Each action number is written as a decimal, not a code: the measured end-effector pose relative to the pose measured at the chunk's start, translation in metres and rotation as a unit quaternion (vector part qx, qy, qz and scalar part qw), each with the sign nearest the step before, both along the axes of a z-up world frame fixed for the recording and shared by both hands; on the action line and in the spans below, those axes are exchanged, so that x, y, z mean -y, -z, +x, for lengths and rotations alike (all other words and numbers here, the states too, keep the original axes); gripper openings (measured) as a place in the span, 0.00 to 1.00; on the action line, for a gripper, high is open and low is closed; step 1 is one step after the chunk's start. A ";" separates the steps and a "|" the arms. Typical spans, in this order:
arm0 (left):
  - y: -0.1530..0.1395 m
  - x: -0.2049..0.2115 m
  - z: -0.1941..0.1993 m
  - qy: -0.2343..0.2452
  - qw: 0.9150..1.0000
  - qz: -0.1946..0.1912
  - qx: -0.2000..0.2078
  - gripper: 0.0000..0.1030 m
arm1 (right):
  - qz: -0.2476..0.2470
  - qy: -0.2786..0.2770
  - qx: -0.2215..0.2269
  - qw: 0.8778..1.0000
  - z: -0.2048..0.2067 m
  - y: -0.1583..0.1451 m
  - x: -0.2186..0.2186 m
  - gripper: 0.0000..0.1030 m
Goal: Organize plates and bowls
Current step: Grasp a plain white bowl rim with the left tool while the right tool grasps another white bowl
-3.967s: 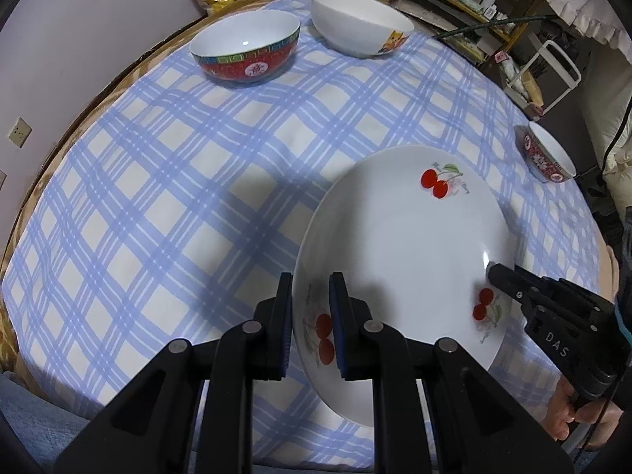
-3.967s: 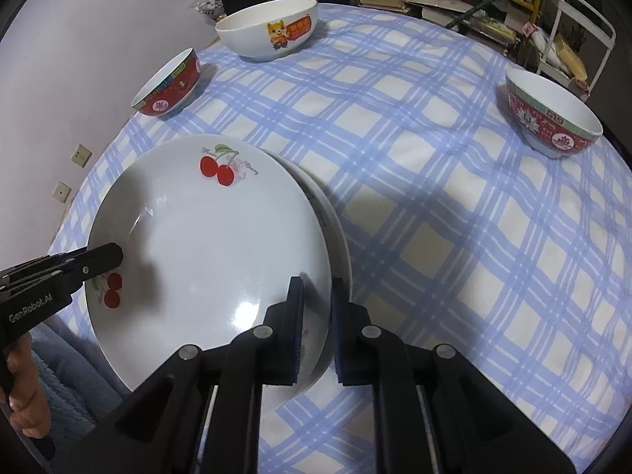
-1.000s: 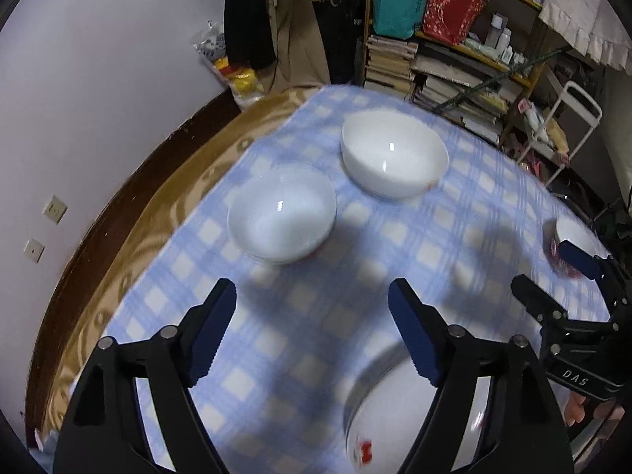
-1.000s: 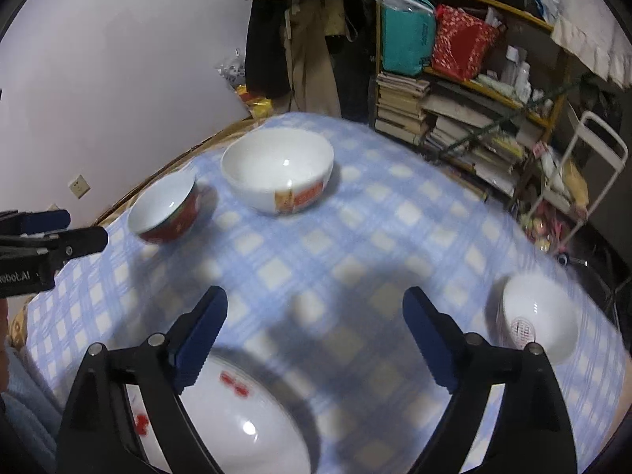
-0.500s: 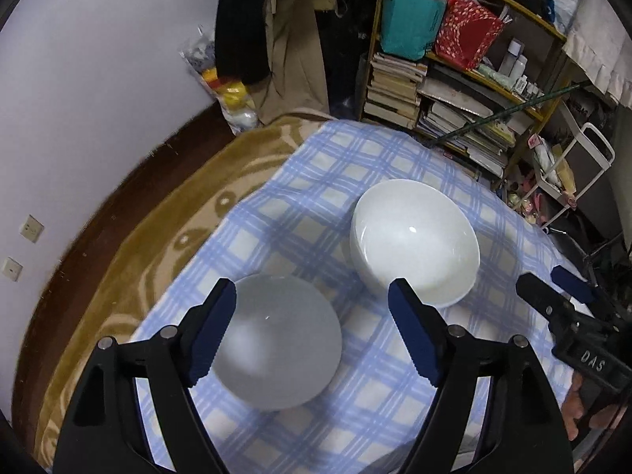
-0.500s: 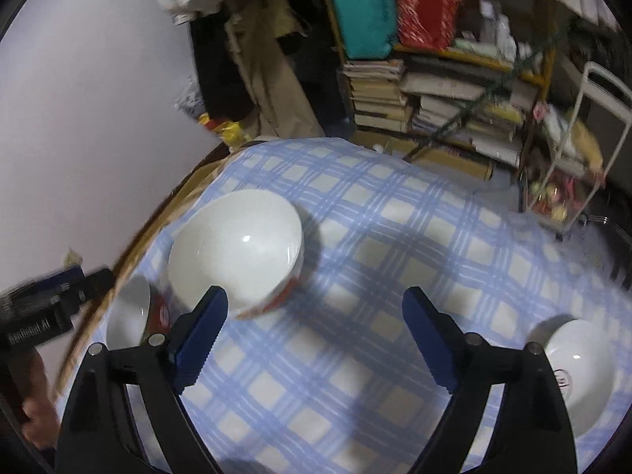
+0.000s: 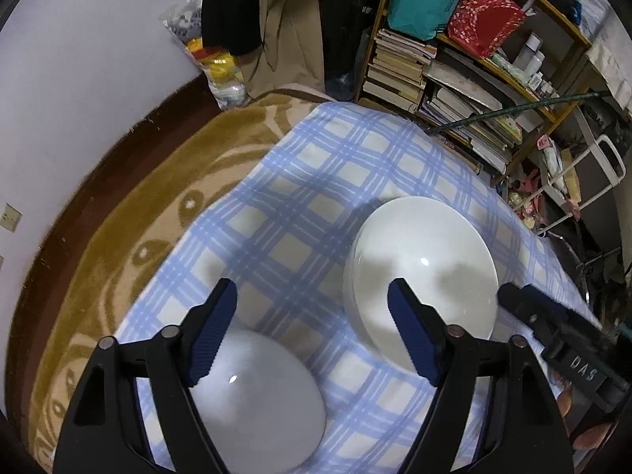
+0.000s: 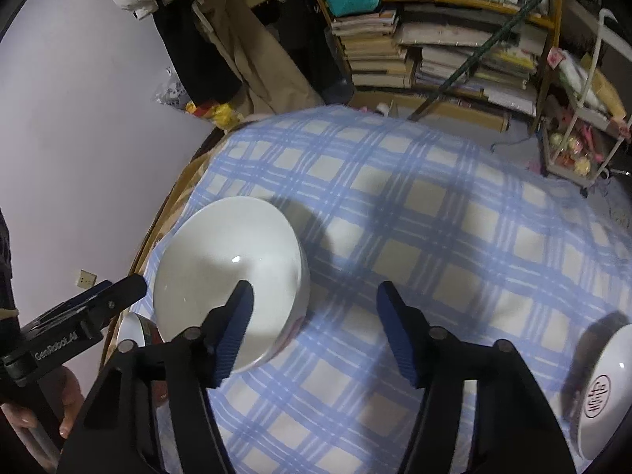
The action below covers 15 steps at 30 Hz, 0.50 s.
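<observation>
A large white bowl (image 7: pixel 422 268) stands on the blue checked tablecloth (image 7: pixel 316 181); it also shows in the right wrist view (image 8: pixel 225 272). A smaller bowl (image 7: pixel 260 399) with a red outside sits beside it, partly seen in the right wrist view (image 8: pixel 136 331). My left gripper (image 7: pixel 312 331) is open and empty above the space between the two bowls. My right gripper (image 8: pixel 312 328) is open and empty, its left finger over the large bowl's right rim. A third bowl (image 8: pixel 604 391) with a red mark inside stands at the right edge. The plates are out of view.
A brown patterned blanket (image 7: pixel 118 237) shows beneath the cloth at the table's left edge. Bookshelves (image 7: pixel 454 79) with books and bags, hanging clothes (image 8: pixel 221 39) and a white cart (image 8: pixel 580 110) stand beyond the table's far edge.
Both grippers let go of the cherry plates, opened wide and rose, then moved forward over the far bowls. The plates have dropped out of view.
</observation>
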<state>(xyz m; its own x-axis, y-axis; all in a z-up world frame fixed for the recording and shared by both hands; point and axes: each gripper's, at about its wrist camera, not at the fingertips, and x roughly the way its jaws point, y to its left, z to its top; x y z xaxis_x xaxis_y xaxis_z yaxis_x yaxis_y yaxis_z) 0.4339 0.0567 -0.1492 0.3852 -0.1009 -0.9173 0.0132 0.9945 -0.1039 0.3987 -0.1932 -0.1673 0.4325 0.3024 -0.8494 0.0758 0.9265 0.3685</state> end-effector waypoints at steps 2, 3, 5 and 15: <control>0.006 0.001 0.003 -0.003 1.000 -0.011 -0.011 0.56 | 0.011 -0.007 -0.020 1.000 0.003 0.010 -0.004 0.60; 0.009 0.003 0.005 0.000 1.000 -0.012 -0.016 0.51 | 0.020 -0.008 -0.032 0.999 0.003 0.014 -0.006 0.51; 0.014 0.010 0.005 0.008 1.000 -0.010 -0.016 0.44 | 0.034 -0.009 -0.044 0.998 0.002 0.021 -0.009 0.45; 0.029 0.014 0.016 -0.007 0.998 -0.043 -0.045 0.07 | 0.030 -0.013 -0.072 0.997 0.001 0.031 -0.026 0.21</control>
